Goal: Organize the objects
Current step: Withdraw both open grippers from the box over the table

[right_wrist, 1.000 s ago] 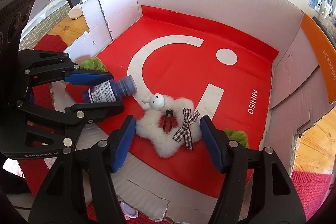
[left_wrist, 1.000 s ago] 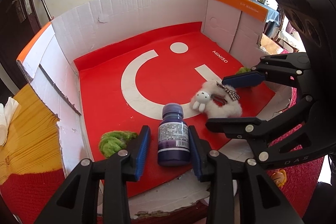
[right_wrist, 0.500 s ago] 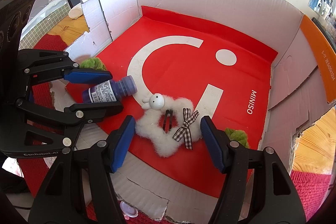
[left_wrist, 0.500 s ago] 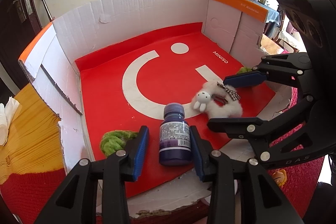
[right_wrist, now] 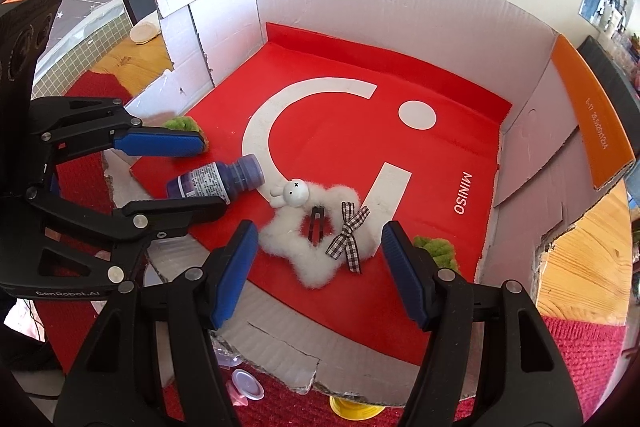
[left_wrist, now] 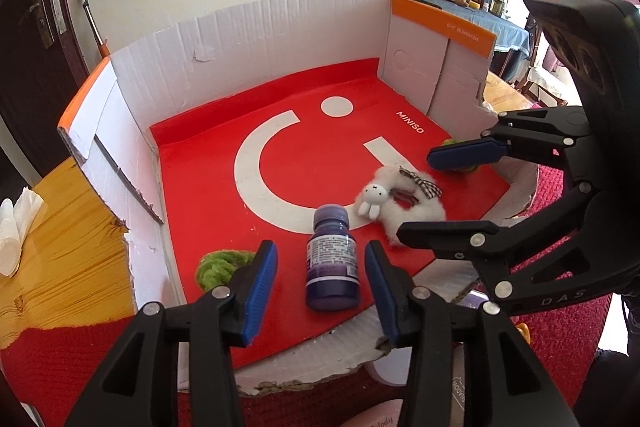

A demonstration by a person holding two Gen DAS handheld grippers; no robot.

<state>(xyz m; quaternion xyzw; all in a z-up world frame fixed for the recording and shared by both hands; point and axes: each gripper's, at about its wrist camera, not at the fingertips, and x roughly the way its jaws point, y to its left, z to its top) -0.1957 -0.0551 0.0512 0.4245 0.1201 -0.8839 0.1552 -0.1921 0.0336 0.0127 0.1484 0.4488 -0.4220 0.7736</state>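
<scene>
Bottle (left_wrist: 332, 261) lies btwn spread left gripper (left_wrist: 320, 285) fingers, untouched.

Both wrist views look down close into the cardboard box (left_wrist: 280, 27) from its open front; each catches the other's fingers (right_wrist: 160, 143).

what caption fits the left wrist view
Open left tool straddling a lying purple bottle in a red-floored cardboard box.
</scene>
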